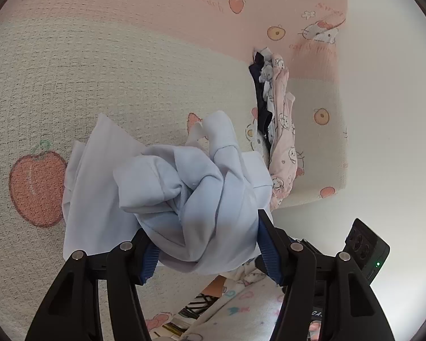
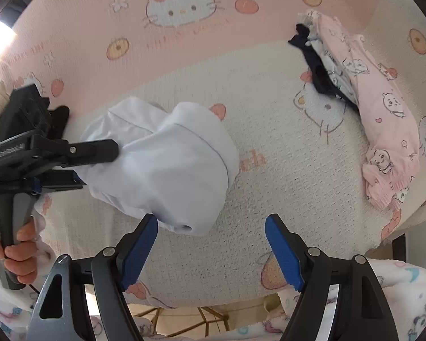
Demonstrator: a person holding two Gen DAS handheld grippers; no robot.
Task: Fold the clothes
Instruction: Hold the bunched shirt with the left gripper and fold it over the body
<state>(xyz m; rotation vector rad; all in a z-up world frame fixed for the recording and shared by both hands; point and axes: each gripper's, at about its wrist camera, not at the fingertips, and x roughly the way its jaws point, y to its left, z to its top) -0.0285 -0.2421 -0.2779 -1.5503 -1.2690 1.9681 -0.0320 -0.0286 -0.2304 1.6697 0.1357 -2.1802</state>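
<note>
A crumpled pale blue garment point(image 1: 190, 187) fills the space between the blue pads of my left gripper point(image 1: 206, 241), which is shut on the bundle just above the cat-print blanket point(image 1: 71, 91). In the right wrist view the same garment point(image 2: 167, 164) hangs from the left gripper point(image 2: 99, 164), held by a hand point(image 2: 20, 253) at the left. My right gripper point(image 2: 211, 244) stands open below the garment's lower edge with nothing between its pads.
A pile of folded clothes, pink cartoon-print point(image 2: 383, 130) over dark navy point(image 2: 318, 71), lies at the blanket's right side, near its edge. The same pile point(image 1: 278, 130) shows in the left view. A person's patterned pyjama legs point(image 2: 406, 292) sit below the blanket's front edge.
</note>
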